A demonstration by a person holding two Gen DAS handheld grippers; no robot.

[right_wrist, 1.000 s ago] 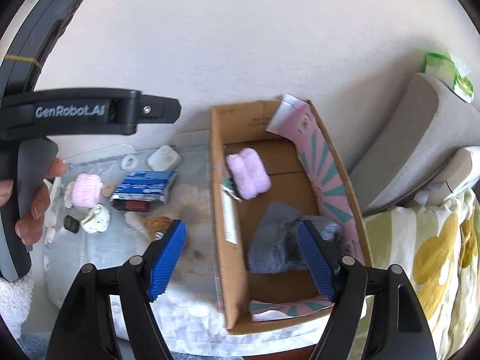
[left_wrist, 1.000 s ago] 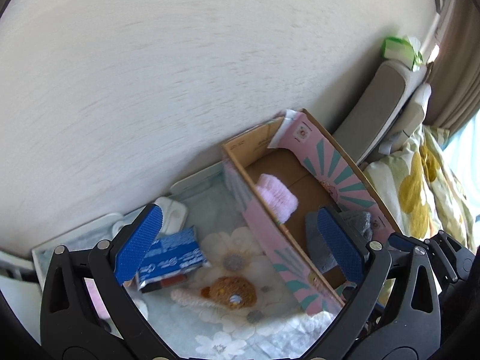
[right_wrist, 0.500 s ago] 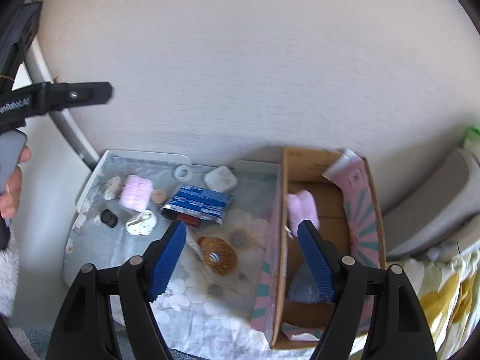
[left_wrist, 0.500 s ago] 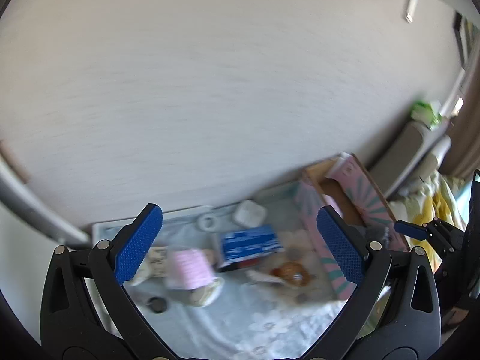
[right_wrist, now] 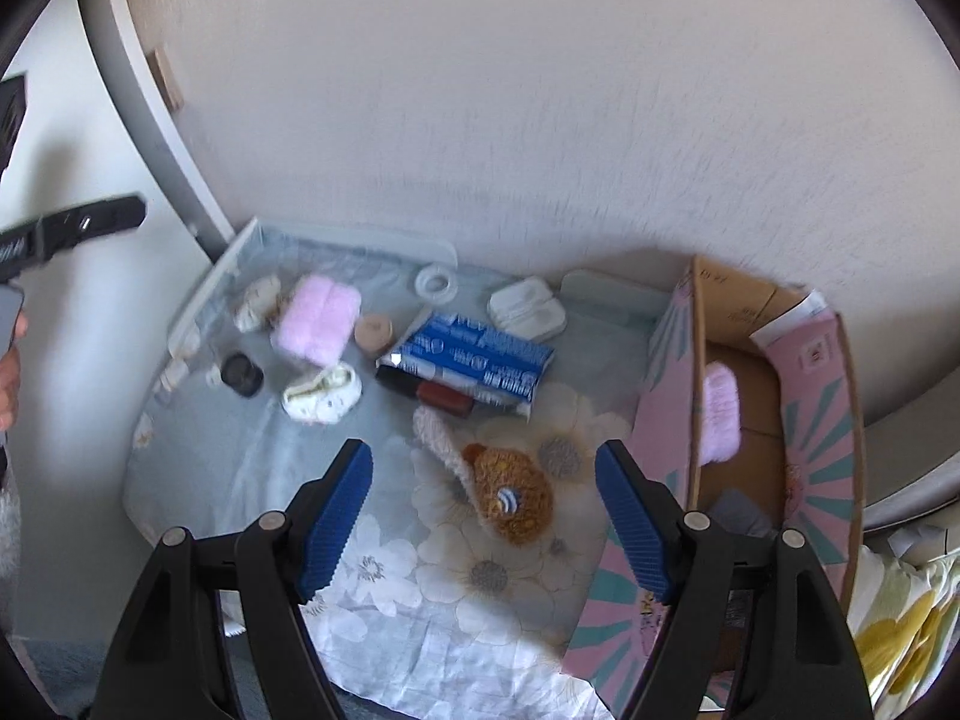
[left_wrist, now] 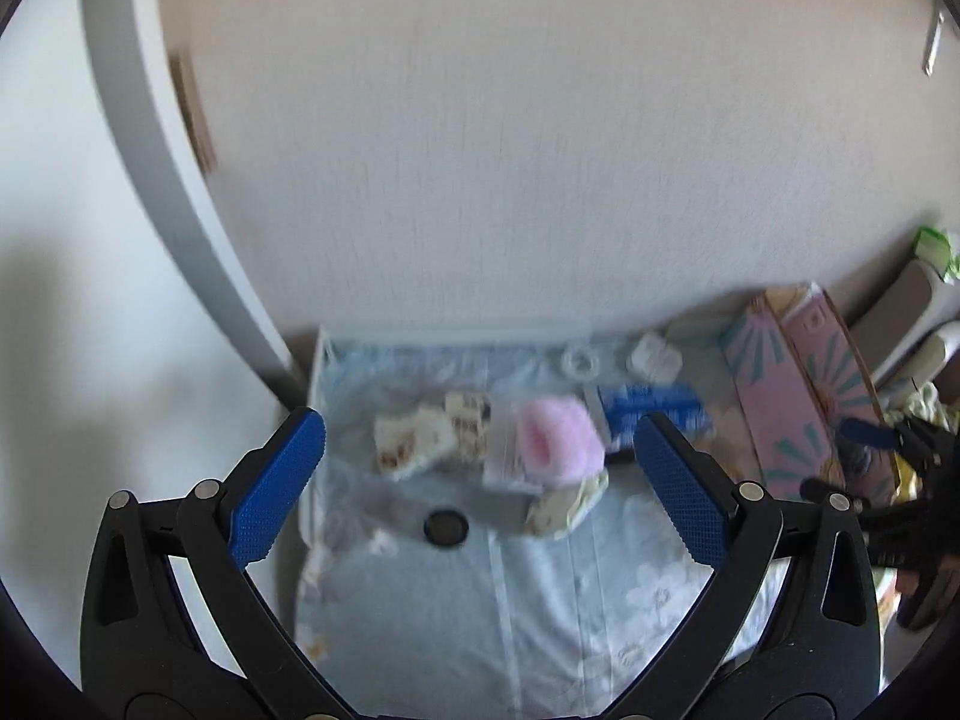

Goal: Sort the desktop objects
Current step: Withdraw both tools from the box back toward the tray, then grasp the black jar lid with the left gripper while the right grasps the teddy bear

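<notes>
Mostly blurred; both claws (left_wrist: 480, 483) (right_wrist: 483, 519) spread apart, empty; box (right_wrist: 816, 420) hides grey cloth (right_wrist: 741, 513).

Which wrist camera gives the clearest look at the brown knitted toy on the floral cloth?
The right wrist view: the brown knitted toy lies unobstructed on the floral cloth, between the open fingers of the right gripper. In the blurred left wrist view I cannot make it out.

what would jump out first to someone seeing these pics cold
The pink-and-teal cardboard box standing open at the right edge of the floral cloth, a pink fluffy piece inside. Then the brown crocheted toy between the right claw's open fingers, and the blue packet behind it.
</notes>
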